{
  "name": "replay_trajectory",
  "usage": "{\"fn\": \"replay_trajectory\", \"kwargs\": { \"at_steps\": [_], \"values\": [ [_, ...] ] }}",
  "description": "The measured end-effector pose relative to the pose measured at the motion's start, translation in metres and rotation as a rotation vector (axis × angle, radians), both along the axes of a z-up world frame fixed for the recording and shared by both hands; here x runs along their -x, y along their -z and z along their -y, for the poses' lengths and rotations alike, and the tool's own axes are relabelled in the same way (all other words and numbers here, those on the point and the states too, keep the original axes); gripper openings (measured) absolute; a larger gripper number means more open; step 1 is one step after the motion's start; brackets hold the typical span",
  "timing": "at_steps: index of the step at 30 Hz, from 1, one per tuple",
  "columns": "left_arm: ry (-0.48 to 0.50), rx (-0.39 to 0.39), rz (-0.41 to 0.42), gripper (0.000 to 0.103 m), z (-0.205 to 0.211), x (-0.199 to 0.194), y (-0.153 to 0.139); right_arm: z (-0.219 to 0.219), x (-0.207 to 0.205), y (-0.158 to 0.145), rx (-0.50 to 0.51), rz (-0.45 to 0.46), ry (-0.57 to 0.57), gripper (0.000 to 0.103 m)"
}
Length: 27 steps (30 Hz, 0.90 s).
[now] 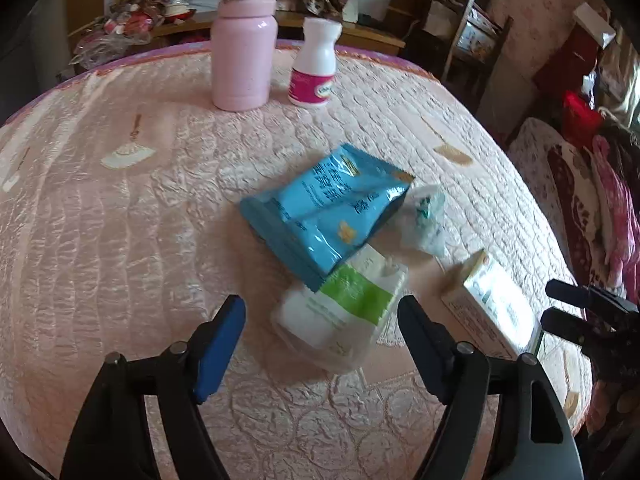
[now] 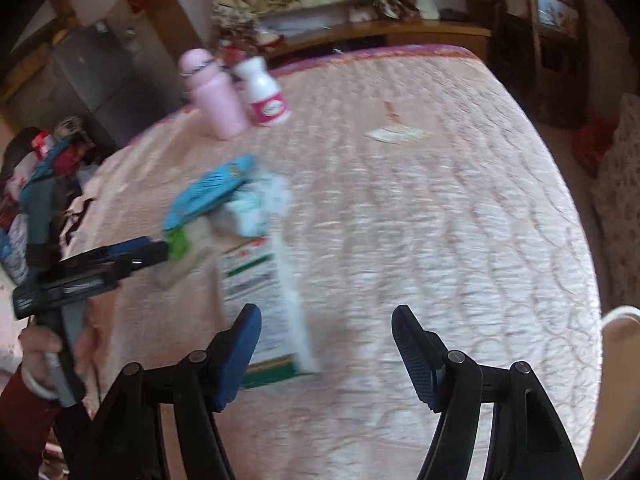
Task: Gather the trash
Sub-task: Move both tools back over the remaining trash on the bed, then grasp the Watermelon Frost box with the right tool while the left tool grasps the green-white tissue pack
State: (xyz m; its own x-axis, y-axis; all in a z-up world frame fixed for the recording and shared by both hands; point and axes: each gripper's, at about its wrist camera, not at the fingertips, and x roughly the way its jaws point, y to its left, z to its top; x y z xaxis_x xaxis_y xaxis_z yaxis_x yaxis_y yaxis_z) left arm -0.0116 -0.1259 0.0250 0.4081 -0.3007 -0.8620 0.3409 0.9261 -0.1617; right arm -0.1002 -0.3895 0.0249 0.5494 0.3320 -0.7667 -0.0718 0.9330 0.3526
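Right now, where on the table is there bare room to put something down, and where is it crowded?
Free: the wide cloth right of the carton, and the stretch left of the blue bag, in front of the pink bottle. Crowded: the middle, where blue bag, tissue pack, crumpled wrapper and carton lie together.

We carry two matching tools: our left gripper and right gripper each have black hinged arms fastened with round silver pins and tipped with blue textured pads. Our left hand shows a dark red sleeve with a pale band at the wrist.
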Motion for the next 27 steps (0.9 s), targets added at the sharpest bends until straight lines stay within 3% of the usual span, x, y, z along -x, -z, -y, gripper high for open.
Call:
{"fn": "replay_trajectory", "kwargs": {
  "at_steps": [8, 9, 10, 11, 13, 17, 27],
  "values": [
    [0.018, -0.066, -0.006, 0.079, 0.016, -0.008, 0.017, -0.052, -0.016, 0.019, 0.077, -0.009, -0.081, 0.075],
    [0.020, -0.066, -0.008, 0.079, 0.018, -0.008, 0.019, -0.052, -0.016, 0.021, 0.091, -0.011, -0.069, 0.062],
    [0.022, -0.079, 0.007, 0.076, 0.022, -0.006, 0.020, -0.051, -0.014, 0.022, 0.097, -0.004, -0.054, 0.060],
    [0.032, -0.088, 0.018, 0.063, 0.026, -0.003, 0.020, -0.049, -0.011, 0.021, 0.100, 0.004, -0.045, 0.060],
    [0.049, -0.110, 0.037, 0.055, 0.032, 0.007, 0.020, -0.041, -0.002, 0.020, 0.103, 0.008, -0.029, 0.060],
    [0.056, -0.064, 0.036, 0.037, 0.036, 0.030, 0.012, -0.024, 0.022, 0.010, 0.098, 0.033, 0.005, 0.060],
    [0.100, -0.011, 0.086, 0.034, 0.058, 0.094, -0.021, -0.004, 0.078, -0.016, 0.109, 0.090, 0.072, 0.060]
  ]
}}
